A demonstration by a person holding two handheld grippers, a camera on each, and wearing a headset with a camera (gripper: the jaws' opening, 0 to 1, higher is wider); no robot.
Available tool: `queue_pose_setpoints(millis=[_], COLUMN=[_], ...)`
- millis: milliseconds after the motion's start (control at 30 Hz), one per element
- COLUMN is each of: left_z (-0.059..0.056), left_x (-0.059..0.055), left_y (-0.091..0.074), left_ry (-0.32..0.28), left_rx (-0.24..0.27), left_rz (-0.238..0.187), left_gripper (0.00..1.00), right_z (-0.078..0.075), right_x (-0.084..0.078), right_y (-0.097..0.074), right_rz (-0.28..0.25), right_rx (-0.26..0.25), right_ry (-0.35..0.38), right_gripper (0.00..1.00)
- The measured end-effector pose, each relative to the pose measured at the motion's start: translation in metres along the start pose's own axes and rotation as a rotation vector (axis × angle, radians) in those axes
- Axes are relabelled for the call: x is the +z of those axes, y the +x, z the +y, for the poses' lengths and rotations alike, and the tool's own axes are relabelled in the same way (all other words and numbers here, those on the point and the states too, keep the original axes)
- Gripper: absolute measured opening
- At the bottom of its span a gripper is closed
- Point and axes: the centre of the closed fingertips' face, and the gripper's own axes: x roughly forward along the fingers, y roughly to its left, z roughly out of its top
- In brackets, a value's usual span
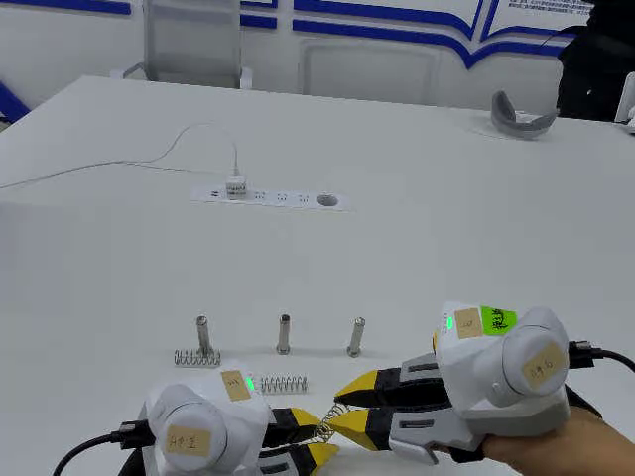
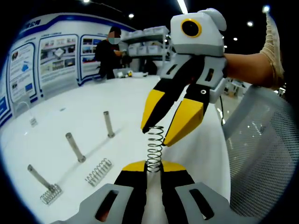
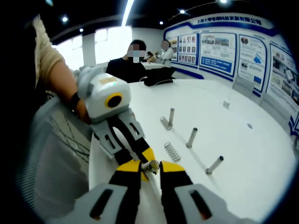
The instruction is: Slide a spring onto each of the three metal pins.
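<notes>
Head view: three pins stand upright in a row on the white worktop, and I take the middle pin as my mark. The left pin and the right pin flank it. A third spring lies on its side against the left pin's foot. The loose spring lies flat just on my side of the middle pin. Nearer me than that, my left tongs and right tongs meet tip to tip, with the held spring between them. A power strip sits well beyond the middle pin.

Left gripper view: the left tongs are pressed together on the lower end of the held spring. It rises into the right tongs, whose yellow jaws stand apart around its top end. I can't tell whether they bite it. The middle pin is off to the left, with the loose spring near its foot.

Right gripper view: the right tongs bracket the round end of the held spring; again I can't tell whether they grip it. The left tongs come in from the left. The loose spring lies between the tongs and the middle pin.
</notes>
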Motion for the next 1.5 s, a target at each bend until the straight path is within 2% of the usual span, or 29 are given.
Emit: queue_pose_setpoints(millis=[300, 533, 667, 967, 1267, 1500], left_z=[-0.001, 0.000, -0.002, 0.003, 0.008, 0.013], left_x=[0.010, 0.010, 0.011, 0.013, 0.011, 0.011], left_y=[0.000, -0.001, 0.000, -0.002, -0.004, -0.005], left_ry=[0.000, -0.019, -0.015, -0.023, -0.044, -0.071], left_rx=[0.005, 0.009, 0.004, 0.029, 0.046, 0.063], left_rz=[-0.041, -0.043, -0.047, -0.062, -0.060, -0.071], left_gripper=[0.10, 0.10, 0.10, 0.11, 0.22, 0.37], right_z=[-0.006, -0.002, 0.004, -0.002, -0.012, -0.031], right_x=[0.009, 0.014, 0.020, 0.022, 0.024, 0.030], right_y=[-0.002, 0.001, 0.006, 0.004, 0.001, -0.009], right_rz=[-0.096, -0.118, -0.115, -0.113, -0.118, -0.128], right_rx=[-0.010, -0.008, -0.002, -0.026, -0.052, -0.095], right_ry=[0.112, 0.100, 0.052, 0.034, 0.039, 0.035], right_gripper=[0.14, 0.12, 0.12, 0.12, 0.12, 0.12])
